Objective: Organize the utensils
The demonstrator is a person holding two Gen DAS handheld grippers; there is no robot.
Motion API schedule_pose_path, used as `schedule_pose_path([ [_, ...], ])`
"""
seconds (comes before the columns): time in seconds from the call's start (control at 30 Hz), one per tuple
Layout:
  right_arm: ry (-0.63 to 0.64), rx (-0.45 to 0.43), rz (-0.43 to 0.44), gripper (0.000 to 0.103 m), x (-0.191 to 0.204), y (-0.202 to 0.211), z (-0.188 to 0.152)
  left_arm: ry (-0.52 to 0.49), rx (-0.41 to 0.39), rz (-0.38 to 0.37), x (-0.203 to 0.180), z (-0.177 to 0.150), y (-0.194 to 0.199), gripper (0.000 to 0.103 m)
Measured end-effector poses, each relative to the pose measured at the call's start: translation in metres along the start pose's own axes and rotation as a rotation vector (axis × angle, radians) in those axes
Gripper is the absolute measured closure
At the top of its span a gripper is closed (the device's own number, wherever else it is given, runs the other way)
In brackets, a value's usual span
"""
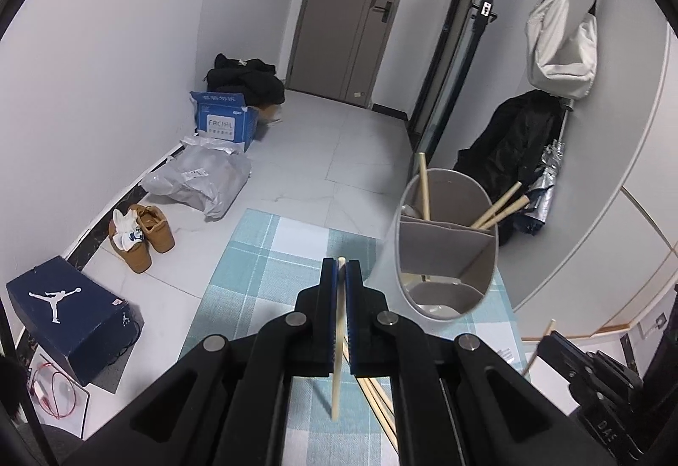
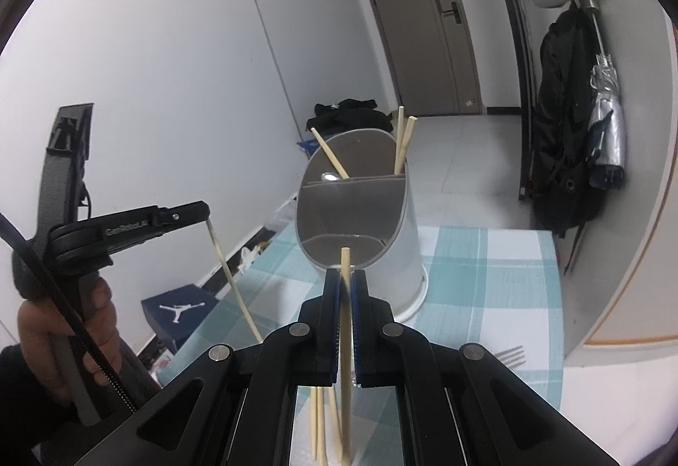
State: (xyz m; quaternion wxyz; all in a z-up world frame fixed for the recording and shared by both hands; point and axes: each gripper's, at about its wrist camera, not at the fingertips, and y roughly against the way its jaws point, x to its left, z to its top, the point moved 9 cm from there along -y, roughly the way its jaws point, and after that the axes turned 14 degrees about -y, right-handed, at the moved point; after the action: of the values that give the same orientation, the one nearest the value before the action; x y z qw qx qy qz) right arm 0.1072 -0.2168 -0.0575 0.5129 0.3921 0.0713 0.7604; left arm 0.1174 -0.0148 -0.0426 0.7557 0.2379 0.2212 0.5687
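oval white utensil holder [image 2: 360,212], smooth plastic with grey dividers, stands on the bench's blue-and-white checked woven cloth [image 2: 487,275]; three pale wooden chopsticks [image 2: 400,146] lean in its far compartments. left hand-held gripper [image 1: 341,263] pinches one chopstick [image 1: 337,360] before the holder; right hand-held gripper [image 2: 345,275] pinches another [image 2: 345,322]. more chopsticks [image 2: 314,419] lie on the cloth nearer than the holder, a metal fork [image 2: 510,356] to its right.

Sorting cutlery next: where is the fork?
In the right wrist view, the fork lies on the checked cloth, lower right, right of the white holder.
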Motion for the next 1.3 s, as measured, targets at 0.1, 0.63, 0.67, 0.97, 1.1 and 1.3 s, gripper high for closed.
schedule_pose_path([
  [0.1,0.019,-0.007,0.002,0.099,0.003,0.001,-0.001,-0.016,-0.001,0.009,-0.004,-0.002,0.002,0.103],
  [0.63,0.000,-0.095,0.031,0.099,0.011,0.026,0.029,-0.104,-0.008,-0.031,-0.028,0.013,0.020,0.103],
  [0.67,-0.002,-0.101,0.034,0.099,0.012,0.028,0.032,-0.102,-0.013,-0.040,-0.029,0.018,0.023,0.103],
  [0.97,-0.014,-0.150,0.062,0.099,0.025,0.041,0.073,-0.105,-0.083,-0.090,-0.037,0.061,0.050,0.103],
  [1.1,-0.009,-0.167,0.077,0.099,0.033,0.046,0.095,-0.092,-0.114,-0.119,-0.040,0.085,0.059,0.103],
  [1.3,0.013,-0.192,0.092,0.099,0.046,0.045,0.130,-0.069,-0.159,-0.154,-0.045,0.121,0.063,0.103],
])
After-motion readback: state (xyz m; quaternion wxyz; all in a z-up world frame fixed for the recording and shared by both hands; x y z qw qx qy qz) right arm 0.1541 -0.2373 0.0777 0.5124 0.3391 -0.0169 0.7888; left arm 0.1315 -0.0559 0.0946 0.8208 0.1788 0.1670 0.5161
